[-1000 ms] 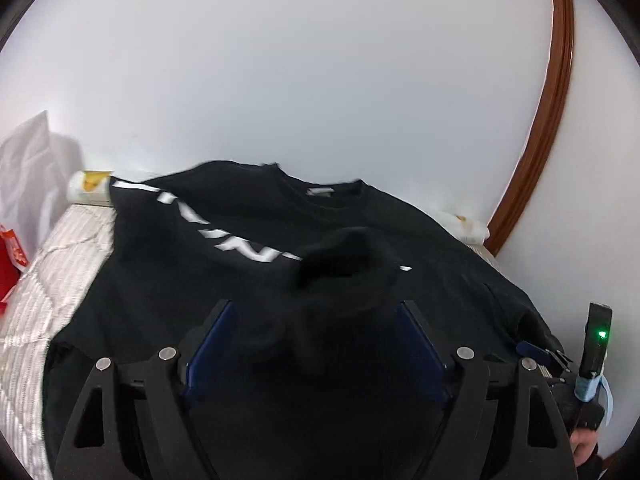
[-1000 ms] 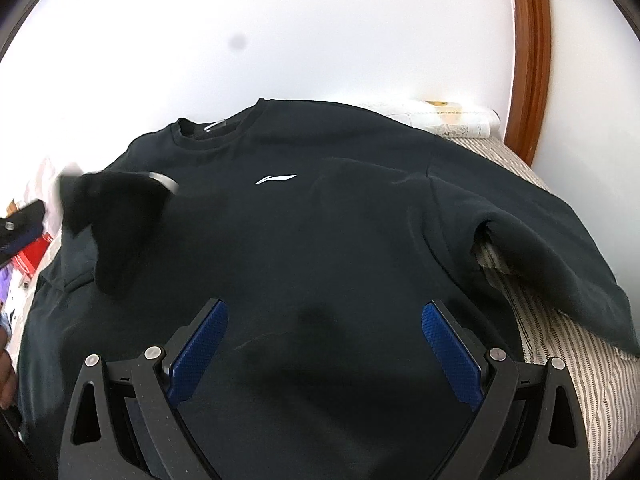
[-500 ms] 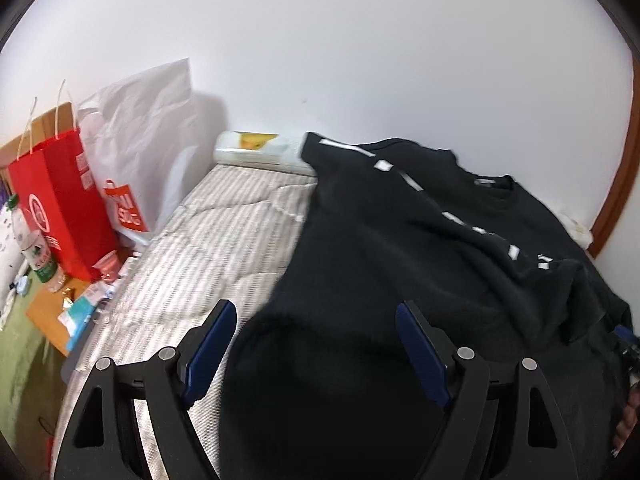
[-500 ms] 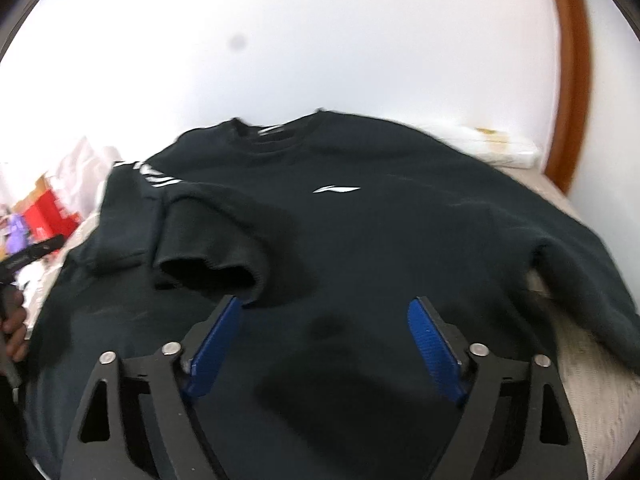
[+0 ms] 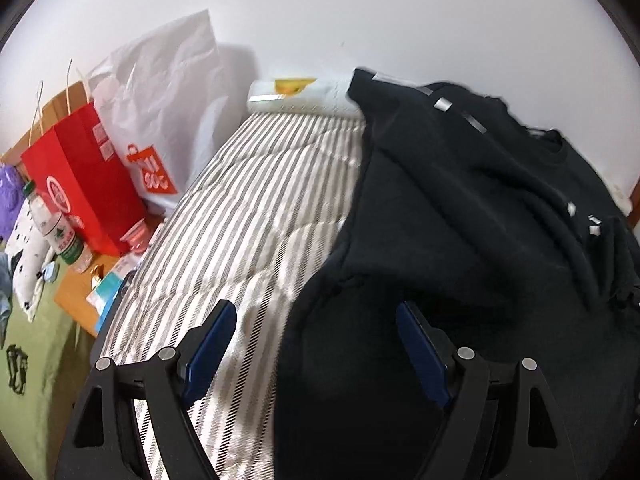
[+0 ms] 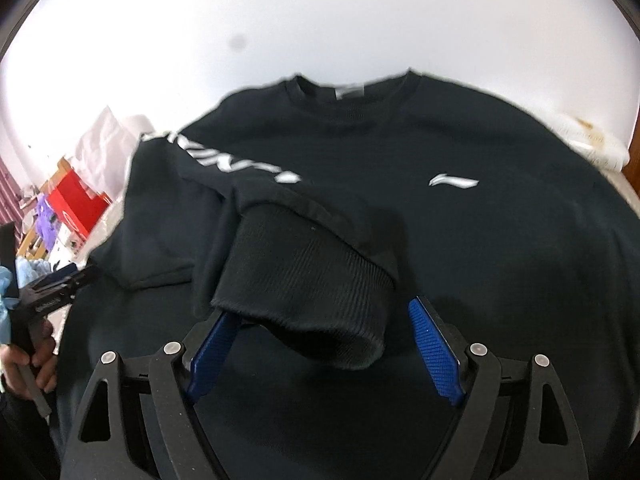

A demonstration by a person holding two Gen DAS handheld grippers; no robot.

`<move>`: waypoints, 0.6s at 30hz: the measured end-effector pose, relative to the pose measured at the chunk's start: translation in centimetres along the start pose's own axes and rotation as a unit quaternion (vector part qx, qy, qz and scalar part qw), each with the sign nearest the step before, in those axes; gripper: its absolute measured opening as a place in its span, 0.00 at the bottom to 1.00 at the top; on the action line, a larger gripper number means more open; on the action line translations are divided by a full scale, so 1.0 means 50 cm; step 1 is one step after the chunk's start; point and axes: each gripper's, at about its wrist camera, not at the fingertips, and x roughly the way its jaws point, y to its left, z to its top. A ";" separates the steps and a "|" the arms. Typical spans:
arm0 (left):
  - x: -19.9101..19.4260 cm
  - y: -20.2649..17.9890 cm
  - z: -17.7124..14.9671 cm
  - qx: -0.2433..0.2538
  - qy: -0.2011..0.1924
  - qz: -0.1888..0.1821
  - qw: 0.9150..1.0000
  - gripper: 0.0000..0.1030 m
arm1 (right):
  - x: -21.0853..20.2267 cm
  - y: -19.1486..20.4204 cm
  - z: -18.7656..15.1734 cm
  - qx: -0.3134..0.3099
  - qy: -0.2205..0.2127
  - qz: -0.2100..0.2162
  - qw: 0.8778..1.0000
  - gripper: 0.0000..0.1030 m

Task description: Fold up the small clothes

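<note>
A black sweatshirt [image 6: 480, 240] with a white chest logo lies flat on the bed, collar toward the wall. Its left sleeve [image 6: 240, 166], with white lettering, is folded across the chest. The ribbed cuff [image 6: 304, 280] lies between the jaws of my right gripper [image 6: 320, 312], which is open; the left pad is partly hidden behind the cuff and the right pad stands clear of it. My left gripper [image 5: 316, 312] is open over the left side edge of the sweatshirt [image 5: 460, 220], gripping nothing. A hand [image 6: 24, 360] holds that left gripper [image 6: 60, 284] at the left of the right wrist view.
The striped mattress [image 5: 260, 200] shows bare left of the sweatshirt. Beside the bed stand a red paper bag [image 5: 80, 184], a white bag [image 5: 160, 100], a bottle [image 5: 56, 232] and a cluttered wooden table [image 5: 76, 292]. A white roll [image 5: 300, 94] lies against the wall.
The sleeve that hung between my left gripper's fingers now lies across the chest. The left gripper swung left to the sweatshirt's edge. The right gripper moved up to the cuff and narrowed slightly.
</note>
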 end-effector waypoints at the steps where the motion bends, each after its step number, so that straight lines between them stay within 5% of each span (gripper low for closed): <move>1: 0.009 0.000 -0.002 0.002 0.009 0.011 1.000 0.78 | 0.005 0.002 0.000 -0.004 0.000 0.000 1.000 0.79; 4: 0.019 0.005 0.003 -0.004 0.011 0.003 1.000 0.78 | -0.003 0.007 0.003 -0.012 -0.021 0.005 1.000 0.48; 6: 0.025 0.009 0.005 -0.010 0.012 -0.003 1.000 0.78 | -0.007 0.013 0.005 -0.028 -0.035 0.001 0.999 0.02; 18: 0.027 0.021 0.004 -0.023 0.013 -0.019 0.999 0.78 | -0.147 -0.127 0.015 0.042 -0.140 -0.021 0.989 0.02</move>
